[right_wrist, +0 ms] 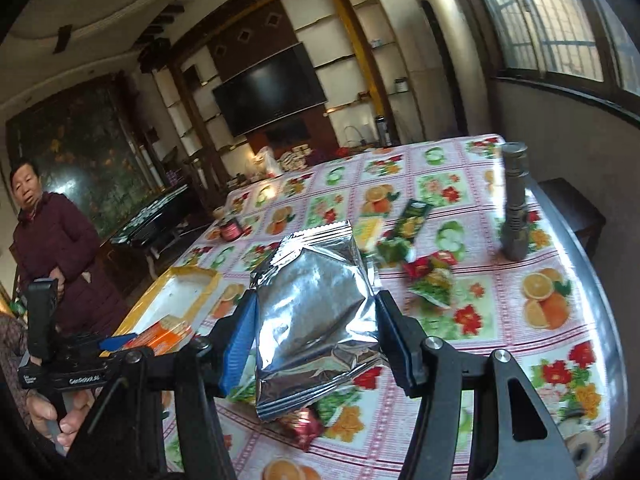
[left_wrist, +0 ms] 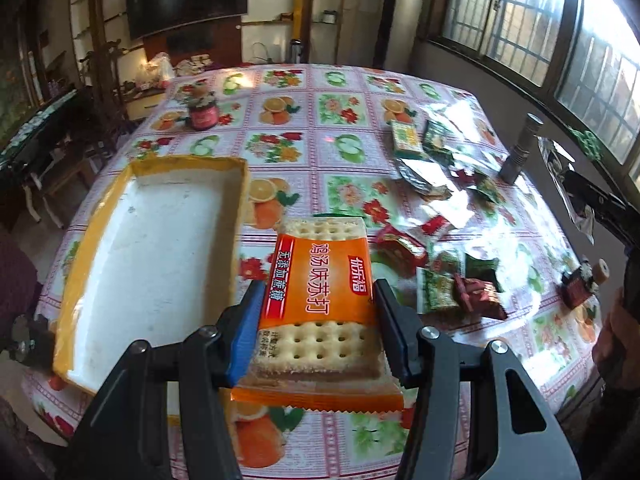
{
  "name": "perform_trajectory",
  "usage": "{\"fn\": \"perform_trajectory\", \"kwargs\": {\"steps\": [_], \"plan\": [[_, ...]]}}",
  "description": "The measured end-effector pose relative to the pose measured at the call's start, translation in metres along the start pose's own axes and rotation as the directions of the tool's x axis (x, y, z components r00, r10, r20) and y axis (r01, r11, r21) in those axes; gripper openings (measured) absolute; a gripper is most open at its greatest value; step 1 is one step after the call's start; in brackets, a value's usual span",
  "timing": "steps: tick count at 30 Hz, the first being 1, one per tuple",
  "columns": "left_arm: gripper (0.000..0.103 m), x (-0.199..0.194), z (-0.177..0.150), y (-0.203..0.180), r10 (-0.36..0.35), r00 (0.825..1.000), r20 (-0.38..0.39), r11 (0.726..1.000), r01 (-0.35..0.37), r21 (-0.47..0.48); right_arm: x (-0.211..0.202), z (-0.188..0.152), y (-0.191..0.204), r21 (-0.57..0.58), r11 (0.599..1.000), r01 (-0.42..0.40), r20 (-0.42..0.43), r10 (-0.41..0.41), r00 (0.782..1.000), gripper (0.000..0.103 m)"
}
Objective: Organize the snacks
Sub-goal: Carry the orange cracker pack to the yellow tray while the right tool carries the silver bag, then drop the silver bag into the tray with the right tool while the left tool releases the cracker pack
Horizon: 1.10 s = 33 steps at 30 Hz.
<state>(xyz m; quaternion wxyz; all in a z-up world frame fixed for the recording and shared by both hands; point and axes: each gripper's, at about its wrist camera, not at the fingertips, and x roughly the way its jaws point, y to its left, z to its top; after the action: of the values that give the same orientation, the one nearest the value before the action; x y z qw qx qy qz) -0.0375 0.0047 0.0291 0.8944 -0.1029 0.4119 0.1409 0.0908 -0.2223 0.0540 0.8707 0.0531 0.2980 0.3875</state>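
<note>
My left gripper (left_wrist: 318, 304) is shut on an orange pack of soda crackers (left_wrist: 320, 280), held above the table just right of a yellow-rimmed white tray (left_wrist: 132, 256). My right gripper (right_wrist: 314, 316) is shut on a silver foil snack packet (right_wrist: 316, 312), lifted off the tablecloth. In the right wrist view the left gripper (right_wrist: 120, 342) with its orange pack (right_wrist: 164, 334) hangs over the near end of the tray (right_wrist: 176, 292). Several small red and green snack packets (left_wrist: 448, 280) lie scattered on the right half of the table, others (right_wrist: 428, 276) beyond the foil packet.
A grey flashlight (left_wrist: 520, 148) stands upright near the table's right edge (right_wrist: 514, 208). A red-lidded jar (left_wrist: 203, 114) sits at the far left. A person in a dark red coat (right_wrist: 52, 240) stands left of the table. A hand (left_wrist: 616, 344) holds the right tool.
</note>
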Motion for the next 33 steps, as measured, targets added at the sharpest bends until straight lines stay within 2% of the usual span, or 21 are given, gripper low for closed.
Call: {"fn": "perform_trajectory", "kwargs": {"steps": [2,8,19,24,33], "plan": [[0.056,-0.002,-0.001,0.008,0.037,0.999,0.007,0.999,-0.037,-0.013,0.013,-0.004,0.012,-0.020,0.999,-0.029,-0.024,0.029,0.999,0.059],[0.056,-0.003,-0.005,0.039,0.091,0.996,0.005,0.993,-0.090,-0.074,0.048,-0.013,0.041,-0.064,0.993,-0.099,-0.094,0.092,0.991,0.059],[0.056,-0.002,-0.013,0.081,0.173,0.985,-0.001,0.974,-0.171,-0.150,0.072,-0.016,0.086,-0.130,0.975,-0.183,-0.141,0.164,0.976,0.059],[0.056,-0.001,-0.017,0.098,0.186,0.983,-0.010,0.966,-0.185,-0.180,0.086,-0.015,0.108,-0.154,0.963,-0.222,-0.162,0.197,0.967,0.059],[0.056,0.004,-0.030,0.130,0.205,0.978,-0.042,0.950,-0.209,-0.232,0.123,-0.023,0.156,-0.201,0.927,-0.315,-0.238,0.266,0.934,0.059]]}}
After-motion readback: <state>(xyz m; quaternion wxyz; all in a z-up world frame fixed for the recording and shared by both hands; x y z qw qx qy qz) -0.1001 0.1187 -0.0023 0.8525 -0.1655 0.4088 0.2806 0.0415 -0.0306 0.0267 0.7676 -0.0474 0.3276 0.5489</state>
